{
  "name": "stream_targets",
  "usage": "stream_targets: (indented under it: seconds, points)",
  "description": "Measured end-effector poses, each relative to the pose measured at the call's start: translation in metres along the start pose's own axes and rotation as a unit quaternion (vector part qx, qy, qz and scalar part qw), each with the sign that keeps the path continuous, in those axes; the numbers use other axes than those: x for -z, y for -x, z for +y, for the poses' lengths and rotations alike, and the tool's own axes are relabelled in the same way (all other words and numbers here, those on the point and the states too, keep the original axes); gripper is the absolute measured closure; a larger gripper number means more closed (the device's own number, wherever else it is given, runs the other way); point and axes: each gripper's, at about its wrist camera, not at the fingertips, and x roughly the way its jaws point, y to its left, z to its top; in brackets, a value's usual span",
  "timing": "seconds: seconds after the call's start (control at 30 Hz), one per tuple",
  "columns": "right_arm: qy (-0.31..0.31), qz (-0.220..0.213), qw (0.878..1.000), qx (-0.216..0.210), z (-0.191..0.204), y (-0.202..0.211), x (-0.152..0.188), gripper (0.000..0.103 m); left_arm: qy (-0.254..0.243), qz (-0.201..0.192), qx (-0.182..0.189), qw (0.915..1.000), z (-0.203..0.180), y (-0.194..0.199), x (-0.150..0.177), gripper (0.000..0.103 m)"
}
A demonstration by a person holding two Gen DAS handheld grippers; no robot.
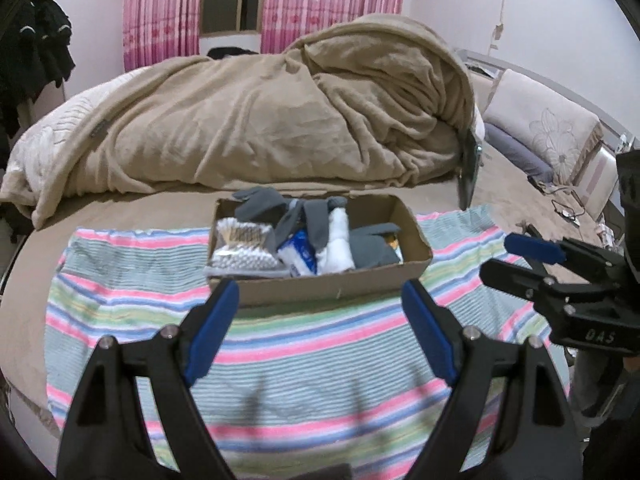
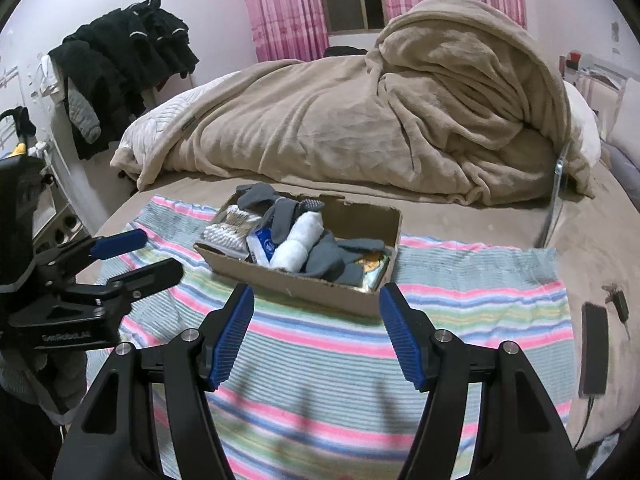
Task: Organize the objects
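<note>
A brown cardboard box (image 1: 332,288) sits on a striped towel (image 1: 320,344) on the bed. It holds grey socks (image 1: 368,248), a white rolled sock (image 1: 336,240), a blue-white tissue pack (image 1: 298,252) and a pack of cotton swabs (image 1: 240,244). My left gripper (image 1: 320,320) is open and empty, just in front of the box. My right gripper (image 2: 316,328) is open and empty, also just in front of the box (image 2: 304,284). Each gripper shows at the edge of the other's view, the right one (image 1: 536,256) and the left one (image 2: 136,256).
A beige blanket (image 1: 280,120) is heaped behind the box. A black phone (image 2: 595,348) and keys (image 2: 618,300) lie on the bed at the right. Dark clothes (image 2: 120,64) hang at the left. Pillows (image 1: 548,128) lie at the far right.
</note>
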Motion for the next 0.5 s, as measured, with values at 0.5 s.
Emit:
stream_targets:
  seconds: [0.5]
  points:
    - [-0.016,-0.010,1.000,0.013,0.026,0.021,0.043,0.030,0.012,-0.013,-0.051,0.9986,-0.006,0.038,0.052,0.018]
